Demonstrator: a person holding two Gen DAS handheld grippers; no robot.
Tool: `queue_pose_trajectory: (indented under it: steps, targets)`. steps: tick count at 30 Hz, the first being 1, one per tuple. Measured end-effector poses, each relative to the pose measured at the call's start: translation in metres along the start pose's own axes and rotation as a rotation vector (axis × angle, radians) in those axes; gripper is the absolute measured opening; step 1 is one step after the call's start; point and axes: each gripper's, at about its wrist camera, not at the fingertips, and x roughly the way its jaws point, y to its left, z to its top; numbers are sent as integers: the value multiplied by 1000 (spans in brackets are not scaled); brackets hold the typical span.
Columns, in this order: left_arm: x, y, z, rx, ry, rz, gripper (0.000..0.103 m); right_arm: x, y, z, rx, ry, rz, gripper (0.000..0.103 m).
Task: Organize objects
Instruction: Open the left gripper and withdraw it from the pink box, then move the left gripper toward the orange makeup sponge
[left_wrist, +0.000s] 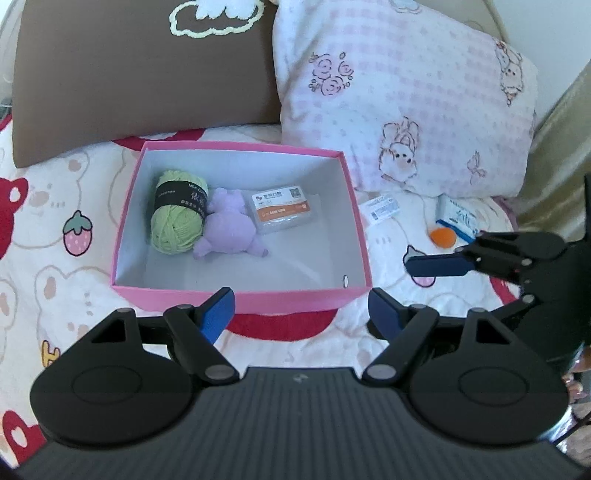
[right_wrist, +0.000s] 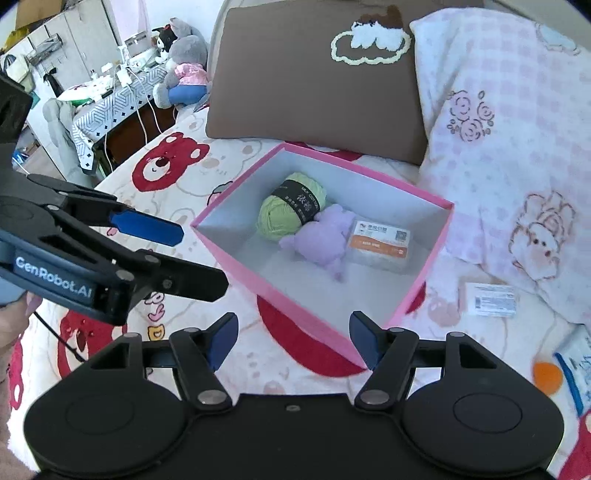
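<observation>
Pink box (left_wrist: 236, 295) on the bed already holds green yarn (left_wrist: 177, 218), purple plush (left_wrist: 229, 229) and a card pack (left_wrist: 282, 212). Both claws, left (left_wrist: 301, 312) and right (right_wrist: 291, 341), hang released and empty; orange ball (left_wrist: 443, 236) and small packets (left_wrist: 456, 219) are left outside, toward the bed's right edge.

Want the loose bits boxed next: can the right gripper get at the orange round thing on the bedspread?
Probably yes. The right gripper is open and empty, and the orange round thing lies uncovered on the bedspread beside it.
</observation>
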Motion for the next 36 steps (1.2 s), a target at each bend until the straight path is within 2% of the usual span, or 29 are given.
queue_pose_trajectory:
  steps: [4, 7, 18, 25, 31, 36]
  targets:
    - [-14, -4, -12, 17, -33, -12, 80, -19, 11, -11, -26, -9, -27, 72]
    - [-20, -2, -20, 4, -32, -19, 84, -30, 17, -17, -39, -11, -44, 81]
    - [-24, -19, -52, -21, 13, -110, 86, -63, 26, -52, -43, -17, -93, 83]
    - [-19, -42, -63, 21, 82, -137, 88, -88, 12, -76, -8, -21, -111, 84]
    - [-15, -60, -67, 39, 93, -165, 88, -101, -5, -99, 32, -18, -135, 84]
    - [-5, -79, -62, 58, 91, -155, 88, -111, -16, -114, 39, -18, -150, 84]
